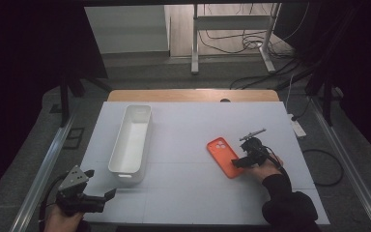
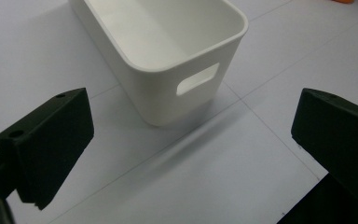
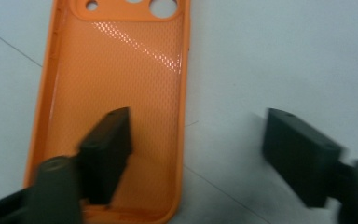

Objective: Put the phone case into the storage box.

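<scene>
Two hand-held grippers working: right hand-held gripper (image 1: 238, 162) is straddling the orange phone case's (image 1: 223, 156) near edge on the tabletop (image 1: 193, 193), jaws apart, probably needing to close next; left hand-held gripper (image 1: 101, 189) is idling open near the white bin (image 1: 131, 140).

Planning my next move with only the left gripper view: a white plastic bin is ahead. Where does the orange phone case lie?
Observer: The orange rectangular phone case lies flat on the table, right of the long white plastic bin and apart from it.
Operator: Anything gripping it?
Observer: No. The right hand-held gripper is open, one jaw over the case's inside, the other over bare table.
Operator: Which way up?
Observer: Hollow side up, camera holes away from that gripper.
</scene>
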Tool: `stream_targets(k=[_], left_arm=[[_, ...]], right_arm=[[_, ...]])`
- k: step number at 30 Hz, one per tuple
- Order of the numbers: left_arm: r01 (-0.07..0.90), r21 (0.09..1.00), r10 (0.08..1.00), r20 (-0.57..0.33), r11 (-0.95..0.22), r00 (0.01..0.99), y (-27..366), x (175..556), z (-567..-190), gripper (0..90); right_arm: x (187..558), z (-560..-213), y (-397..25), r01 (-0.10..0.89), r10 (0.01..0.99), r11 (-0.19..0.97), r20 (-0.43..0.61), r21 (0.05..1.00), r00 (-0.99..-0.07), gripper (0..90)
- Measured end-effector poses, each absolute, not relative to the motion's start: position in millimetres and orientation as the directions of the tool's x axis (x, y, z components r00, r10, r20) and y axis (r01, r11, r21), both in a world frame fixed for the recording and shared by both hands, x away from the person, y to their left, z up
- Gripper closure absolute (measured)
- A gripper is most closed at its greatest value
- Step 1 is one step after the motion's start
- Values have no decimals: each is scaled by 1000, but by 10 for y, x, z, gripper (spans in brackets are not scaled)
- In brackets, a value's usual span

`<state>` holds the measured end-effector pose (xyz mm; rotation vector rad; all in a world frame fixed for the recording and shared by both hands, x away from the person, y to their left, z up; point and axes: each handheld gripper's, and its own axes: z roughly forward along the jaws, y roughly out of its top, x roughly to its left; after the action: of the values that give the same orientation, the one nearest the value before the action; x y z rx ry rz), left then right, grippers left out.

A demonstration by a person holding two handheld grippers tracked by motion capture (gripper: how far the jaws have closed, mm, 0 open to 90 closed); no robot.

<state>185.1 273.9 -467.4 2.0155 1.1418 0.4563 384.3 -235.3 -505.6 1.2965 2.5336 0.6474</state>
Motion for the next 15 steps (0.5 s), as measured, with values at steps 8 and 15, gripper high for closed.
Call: stream_targets(k=[8, 15], left_arm=[[571, 759, 842, -57, -313, 537, 2733, 1851, -4674, 0], [570, 758, 841, -53, -317, 538, 2732, 1850, -4674, 0]], right_arm=[[3849, -5007, -2353, 711, 786, 523, 55, 469, -615, 716], [3888, -4986, -2346, 734, 796, 515, 70, 444, -601, 870]])
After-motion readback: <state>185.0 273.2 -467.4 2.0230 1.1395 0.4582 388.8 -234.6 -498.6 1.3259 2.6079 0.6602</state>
